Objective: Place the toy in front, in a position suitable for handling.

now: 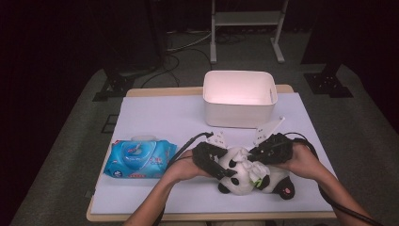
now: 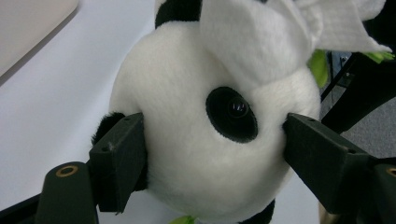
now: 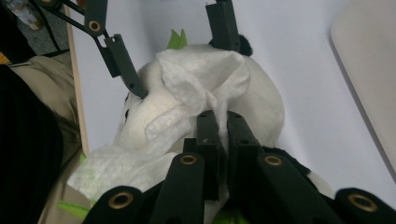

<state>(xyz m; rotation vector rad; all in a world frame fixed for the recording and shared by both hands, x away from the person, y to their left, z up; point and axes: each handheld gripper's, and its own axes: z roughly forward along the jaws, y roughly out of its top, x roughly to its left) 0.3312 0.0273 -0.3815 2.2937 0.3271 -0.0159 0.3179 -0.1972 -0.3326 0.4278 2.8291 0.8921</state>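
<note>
A black-and-white panda plush (image 1: 277, 180) lies near the table's front edge, a white wipe (image 1: 241, 157) draped over its head. My left gripper (image 1: 227, 172) holds the panda's head (image 2: 187, 154) from both sides, jaws pressed into the fur beside one eye. The wipe (image 2: 261, 42) hangs over the top of the head there. My right gripper (image 3: 223, 125) is shut on a bunched fold of the wipe (image 3: 196, 79) on top of the panda (image 3: 266, 107). In the right gripper view the left gripper (image 3: 184, 70) straddles the head from the far side.
A blue pack of wet wipes (image 1: 139, 159) lies to the left on the white table (image 1: 160, 117). An empty white bin (image 1: 239, 98) stands at the back centre. The table's front edge runs close below the panda. A person's trouser leg (image 3: 42, 140) is beside it.
</note>
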